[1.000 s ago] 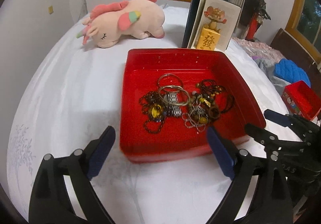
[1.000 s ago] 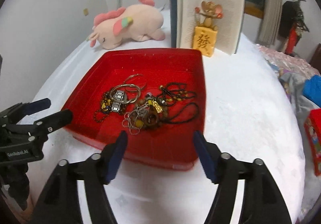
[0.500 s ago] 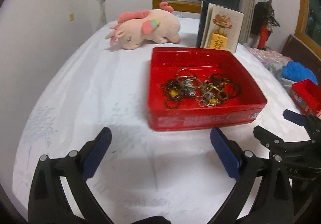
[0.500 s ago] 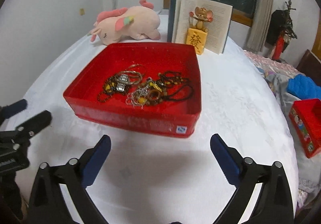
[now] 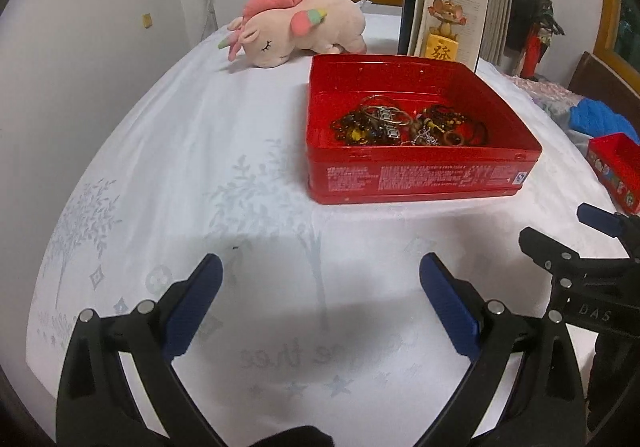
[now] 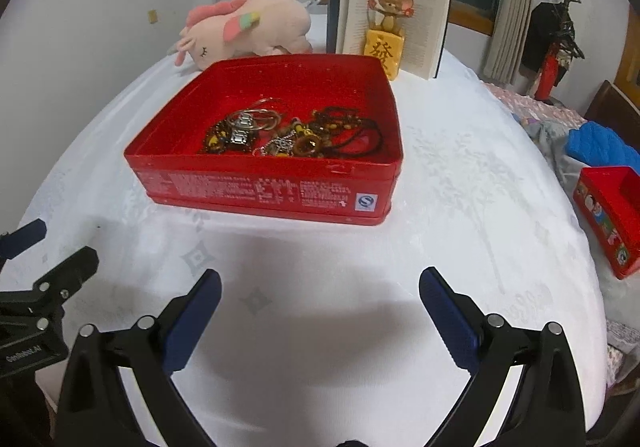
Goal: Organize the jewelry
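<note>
Both claws have drawn back from the red tin since the earlier frames, when their tips stood at its near rim; the tin now lies well apart from them, toward 12 o'clock in each wrist view. The left claw and right claw have just been opening and stand spread wide, nothing between the pads, over bare white cloth on the desk. The jewelry, a tangle of bead strings, metal rings, chains and a dark cord, lies heaped inside the tin. Beyond, at 11 o'clock, a pink plush toy; at 1 o'clock, an open book with a mouse figurine. A small red box sits at 3 o'clock. Risk, as judged: the pieces interlock, so lifting one would likely drag its neighbours or the whole tin; a wide claw may also snag the cord.
</note>
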`<state>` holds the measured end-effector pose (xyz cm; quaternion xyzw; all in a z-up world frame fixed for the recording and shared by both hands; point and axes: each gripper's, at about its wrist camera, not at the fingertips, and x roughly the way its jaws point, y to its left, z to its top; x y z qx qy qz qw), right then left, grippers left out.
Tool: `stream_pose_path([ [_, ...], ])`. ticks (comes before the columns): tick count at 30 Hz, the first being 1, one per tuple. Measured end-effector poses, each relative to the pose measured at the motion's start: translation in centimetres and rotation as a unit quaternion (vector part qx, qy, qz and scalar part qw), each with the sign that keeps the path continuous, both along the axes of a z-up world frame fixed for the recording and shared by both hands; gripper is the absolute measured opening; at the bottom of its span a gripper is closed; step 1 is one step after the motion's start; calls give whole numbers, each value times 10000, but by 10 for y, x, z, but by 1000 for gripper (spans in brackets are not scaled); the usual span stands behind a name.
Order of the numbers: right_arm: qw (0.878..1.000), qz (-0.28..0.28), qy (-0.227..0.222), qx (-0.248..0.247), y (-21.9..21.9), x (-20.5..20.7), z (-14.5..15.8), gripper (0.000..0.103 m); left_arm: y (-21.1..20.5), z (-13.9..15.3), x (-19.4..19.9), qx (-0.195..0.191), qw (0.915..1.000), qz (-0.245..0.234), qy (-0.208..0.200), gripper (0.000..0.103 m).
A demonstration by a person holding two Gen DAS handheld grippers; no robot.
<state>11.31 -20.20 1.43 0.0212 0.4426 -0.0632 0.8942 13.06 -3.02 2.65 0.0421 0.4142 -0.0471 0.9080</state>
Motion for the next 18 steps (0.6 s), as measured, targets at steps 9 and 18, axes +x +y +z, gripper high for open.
stream_pose_path([
  [9,10000,-6,72,48,3,-11,0,99,-3,7,-14,66,9999,-31,-119,98],
  [18,10000,-74,43,22,0,-9,8,99,-5,13,-11,79,9998,-44,-148,98],
])
